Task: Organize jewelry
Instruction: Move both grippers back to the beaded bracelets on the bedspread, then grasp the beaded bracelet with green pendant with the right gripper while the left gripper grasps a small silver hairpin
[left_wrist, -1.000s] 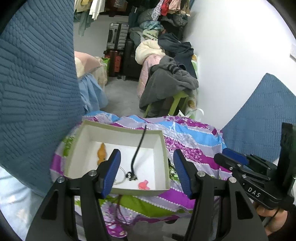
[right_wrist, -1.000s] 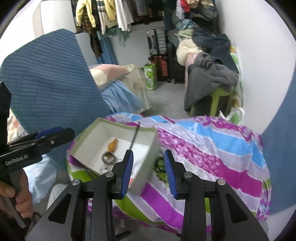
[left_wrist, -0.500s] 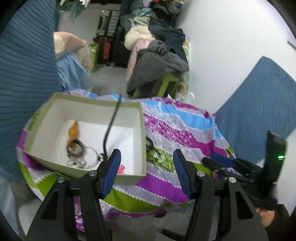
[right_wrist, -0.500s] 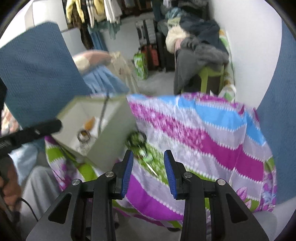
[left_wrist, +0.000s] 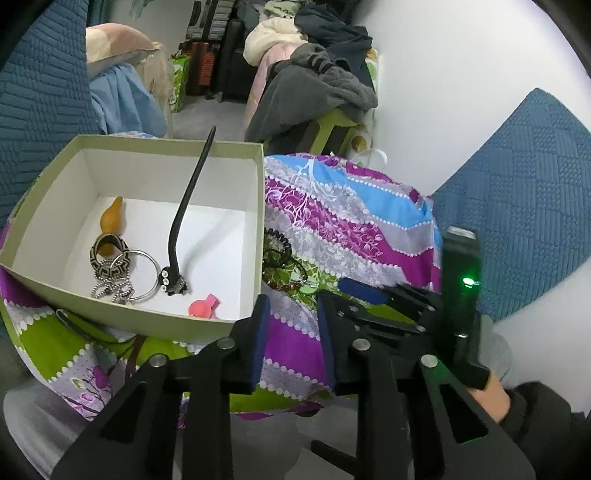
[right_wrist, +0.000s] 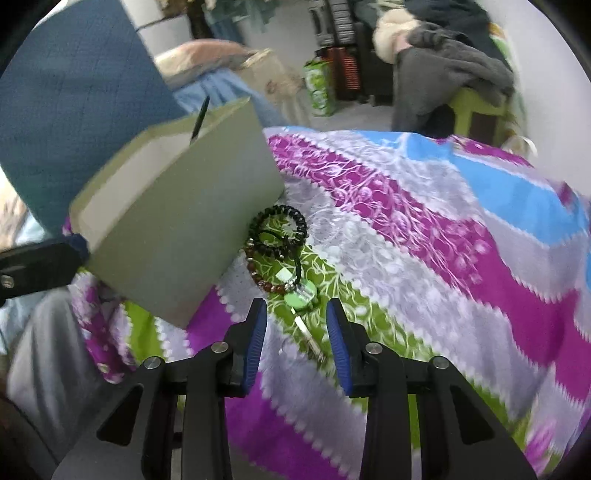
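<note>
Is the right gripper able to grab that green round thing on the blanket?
Probably yes. The right gripper hangs just short of the green round charm, with nothing between its blue pads. Nothing lies over the charm; only a beaded bracelet attached beside it might come along too.

The box (right_wrist: 177, 236) wall hides its contents from the right wrist; cloth (right_wrist: 443, 258) there is motion-blurred.

I see a pale-green cardboard box (left_wrist: 122, 314) with white inside, a purple, blue, green and grey floral striped cloth (right_wrist: 424, 229), a black coiled hair tie (right_wrist: 279, 226), and an orange gourd-shaped pendant (left_wrist: 112, 224).
</note>
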